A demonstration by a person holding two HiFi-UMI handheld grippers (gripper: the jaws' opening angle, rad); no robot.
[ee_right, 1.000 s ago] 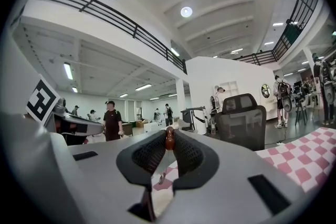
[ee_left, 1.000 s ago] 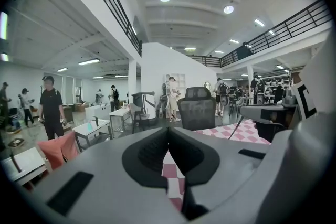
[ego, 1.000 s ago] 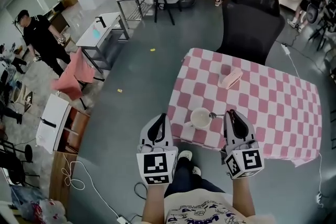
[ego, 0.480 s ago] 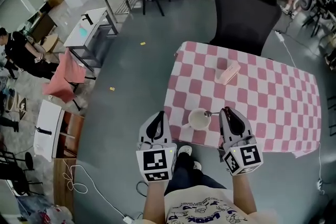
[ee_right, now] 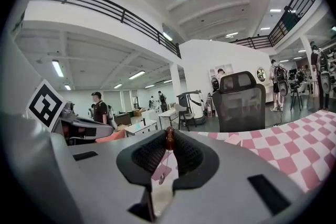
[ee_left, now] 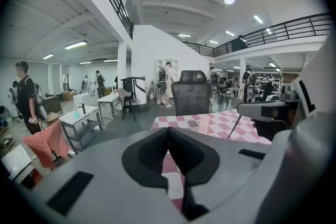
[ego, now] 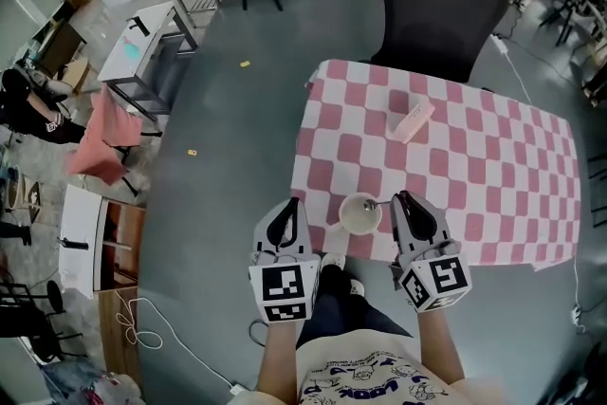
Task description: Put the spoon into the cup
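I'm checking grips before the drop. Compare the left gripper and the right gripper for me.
The left gripper has its jaws together with nothing between them; the right gripper has its jaws clamped on the handle of the spoon. The left gripper sits left of the cup, by the edge of the checked cloth; the right gripper sits right of the cup, with the spoon reaching toward it. Both point the same way, toward the cloth's far side.

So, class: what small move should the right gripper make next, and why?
Probably ease the right gripper a little toward the cup and lower: it grips the spoon by its handle, and the bowl end seems to hang at the cup's rim, not yet inside.
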